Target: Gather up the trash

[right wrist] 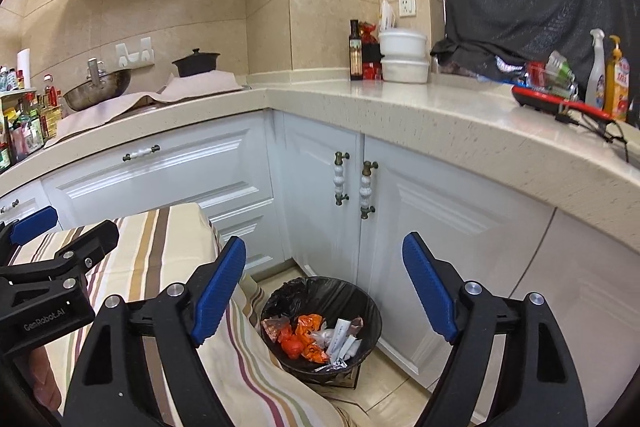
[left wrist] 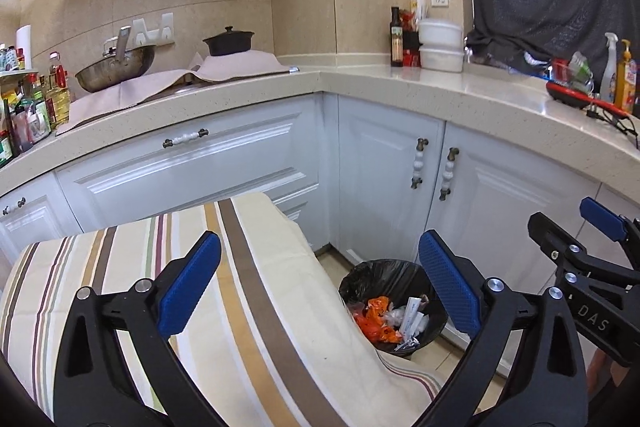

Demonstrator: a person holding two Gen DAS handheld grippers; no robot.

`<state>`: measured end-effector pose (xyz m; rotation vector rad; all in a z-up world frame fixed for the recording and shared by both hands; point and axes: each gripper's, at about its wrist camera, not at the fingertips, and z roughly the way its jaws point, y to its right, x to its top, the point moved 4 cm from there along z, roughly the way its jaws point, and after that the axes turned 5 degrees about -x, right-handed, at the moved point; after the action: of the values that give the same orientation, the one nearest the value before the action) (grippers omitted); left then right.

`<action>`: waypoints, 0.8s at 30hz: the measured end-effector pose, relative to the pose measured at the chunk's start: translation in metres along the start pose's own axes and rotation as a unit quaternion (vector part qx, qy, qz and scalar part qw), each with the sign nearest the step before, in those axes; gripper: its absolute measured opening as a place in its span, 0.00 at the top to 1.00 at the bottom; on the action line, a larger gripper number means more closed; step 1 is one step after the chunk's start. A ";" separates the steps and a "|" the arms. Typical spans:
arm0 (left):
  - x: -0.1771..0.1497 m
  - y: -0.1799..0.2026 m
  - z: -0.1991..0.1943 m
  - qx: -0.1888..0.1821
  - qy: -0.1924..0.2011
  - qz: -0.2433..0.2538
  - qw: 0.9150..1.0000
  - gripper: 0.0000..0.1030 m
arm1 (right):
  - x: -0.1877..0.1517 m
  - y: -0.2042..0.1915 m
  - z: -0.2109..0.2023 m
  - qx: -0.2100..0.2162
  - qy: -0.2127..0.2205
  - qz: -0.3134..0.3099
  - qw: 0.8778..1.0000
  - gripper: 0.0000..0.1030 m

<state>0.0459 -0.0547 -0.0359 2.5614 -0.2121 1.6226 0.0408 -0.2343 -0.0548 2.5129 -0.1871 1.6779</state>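
Both grippers are held with jaws spread wide and nothing between them — the left gripper (left wrist: 320,291) over the striped cloth (left wrist: 248,291), the right gripper (right wrist: 324,291) above the bin. The trash bin (right wrist: 370,311), lined with a black bag, stands on the floor beside the white corner cabinets (right wrist: 320,199); orange wrappers (right wrist: 308,337) and white packets (right wrist: 340,341) are seen inside.

Your left gripper (left wrist: 320,291) and right gripper (right wrist: 324,297) showing black frames, ribbed blue pads (left wrist: 188,287), silver screws (right wrist: 471,287), white lettering.
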 end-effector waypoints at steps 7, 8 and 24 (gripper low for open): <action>-0.007 -0.006 -0.022 -0.013 0.003 -0.008 1.000 0.06 | -0.001 -0.005 -0.032 -0.012 0.014 -0.007 1.000 0.22; -0.008 -0.007 -0.023 -0.015 0.003 -0.009 1.000 0.06 | -0.002 -0.005 -0.035 -0.012 0.015 -0.006 1.000 0.21; -0.010 -0.010 -0.034 -0.023 0.004 -0.018 1.000 0.06 | -0.002 -0.008 -0.053 -0.021 0.031 -0.011 0.999 0.20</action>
<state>0.0133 -0.0387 -0.0311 2.5096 -0.2005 1.5953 -0.0071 -0.2181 -0.0363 2.4206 -0.1865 1.7223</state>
